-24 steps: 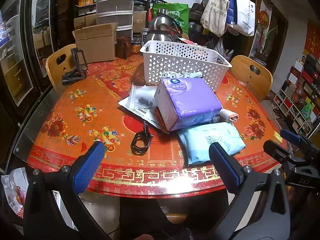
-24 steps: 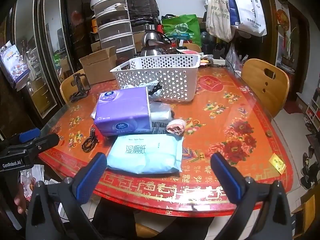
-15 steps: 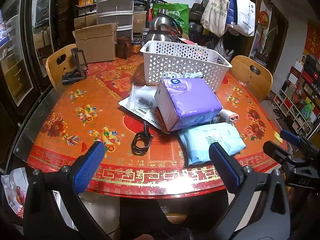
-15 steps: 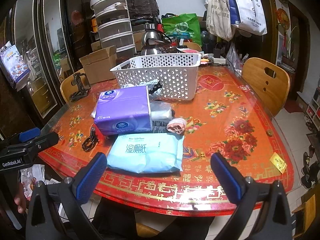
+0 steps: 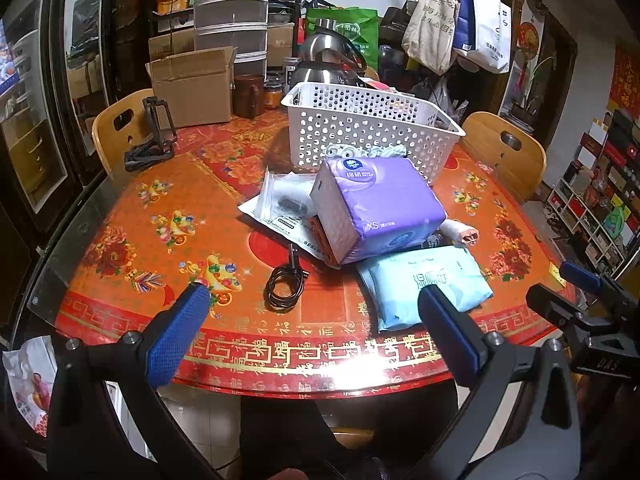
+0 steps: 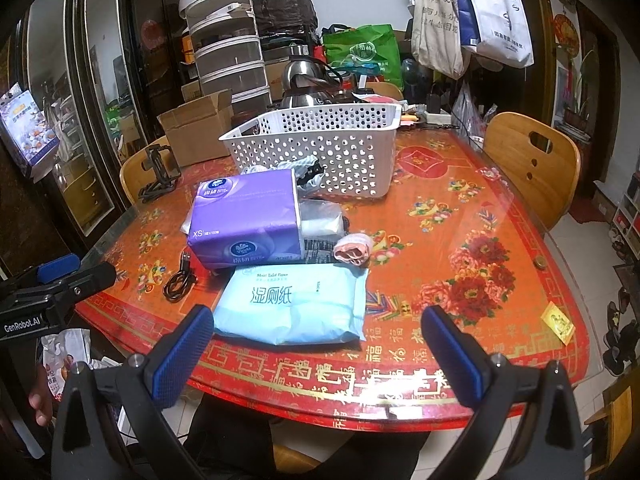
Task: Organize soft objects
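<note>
White plastic basket (image 5: 372,128) at the far side of my red worktop (image 5: 120,216), soft packs piled in front of it.

Through its holes and over its rim I see nothing inside it; the purple tissue pack (image 5: 376,208) leans on a clear bag (image 5: 284,204) just before it, with the blue wipes pack (image 6: 292,304) nearest me and a small pink roll (image 6: 354,249) between them. My left claw (image 5: 312,328) and right claw (image 6: 316,346) both stand wide open, holding nothing, short of the worktop edge. The left view shows the coiled black cable (image 5: 285,286) plainly; the right view alone shows a yellow slip (image 6: 558,322) near the worktop's right edge.
</note>
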The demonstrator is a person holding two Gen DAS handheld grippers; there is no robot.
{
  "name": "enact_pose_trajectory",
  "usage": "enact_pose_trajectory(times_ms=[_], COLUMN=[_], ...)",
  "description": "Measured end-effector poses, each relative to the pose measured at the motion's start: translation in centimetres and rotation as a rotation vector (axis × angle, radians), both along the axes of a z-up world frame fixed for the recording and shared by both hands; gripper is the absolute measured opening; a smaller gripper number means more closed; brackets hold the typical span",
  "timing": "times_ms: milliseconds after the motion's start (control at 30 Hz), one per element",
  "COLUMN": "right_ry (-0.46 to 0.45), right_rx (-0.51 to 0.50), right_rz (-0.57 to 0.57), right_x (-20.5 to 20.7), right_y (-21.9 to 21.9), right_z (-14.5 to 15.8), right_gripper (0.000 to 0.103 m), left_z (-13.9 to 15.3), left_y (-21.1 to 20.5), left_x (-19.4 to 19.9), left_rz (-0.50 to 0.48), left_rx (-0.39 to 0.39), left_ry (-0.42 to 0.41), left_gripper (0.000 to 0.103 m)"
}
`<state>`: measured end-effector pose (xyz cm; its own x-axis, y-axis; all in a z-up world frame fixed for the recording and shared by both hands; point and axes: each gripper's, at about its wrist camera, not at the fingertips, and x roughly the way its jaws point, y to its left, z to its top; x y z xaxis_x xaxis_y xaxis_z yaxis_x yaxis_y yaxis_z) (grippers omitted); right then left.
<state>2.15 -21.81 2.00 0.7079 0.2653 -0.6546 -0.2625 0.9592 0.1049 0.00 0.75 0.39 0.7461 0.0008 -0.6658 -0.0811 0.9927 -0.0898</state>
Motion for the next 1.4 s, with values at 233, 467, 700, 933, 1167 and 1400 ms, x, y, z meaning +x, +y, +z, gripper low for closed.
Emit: enact_pose_trajectory(times_ms=[233,467,700,933,1167,1400], right_ry=[0.002,0.004,0.005,0.007,0.007,0.008], right_rx=[0.0,0.001,0.0,0.0,0.001,0.013], right_rz=[-0.001,-0.001,-0.001,0.0,0.001,0.013], right_x=[0.0,0.0,-0.1,-0.3,-0.2,0.4], right_y=[0.0,0.1,0.1,0.3,0.2,0.5], right_z=[-0.1,-0.1,-0.4,-0.8,-0.8,-1.4], right_gripper=[0.103,0.103,0.103,0.103,0.103,0.103], left_z=[0.0,0.0,-0.1,-0.1,-0.5,-1.2], left_y=[0.1,0.1,0.1,0.2,0.2,0.3], left_x=[0.0,0.0,0.1,0.1,0.3,1.1], left_rz=[0.0,-0.001,-0.001,0.0,0.004,0.013], left_rx=[0.0,0.001,0.0,0.002,0.003,0.015], left_ry=[0.0,0.002,0.003,0.002,-0.001,-0.001], left_gripper=[0.103,0.103,0.103,0.103,0.103,0.103])
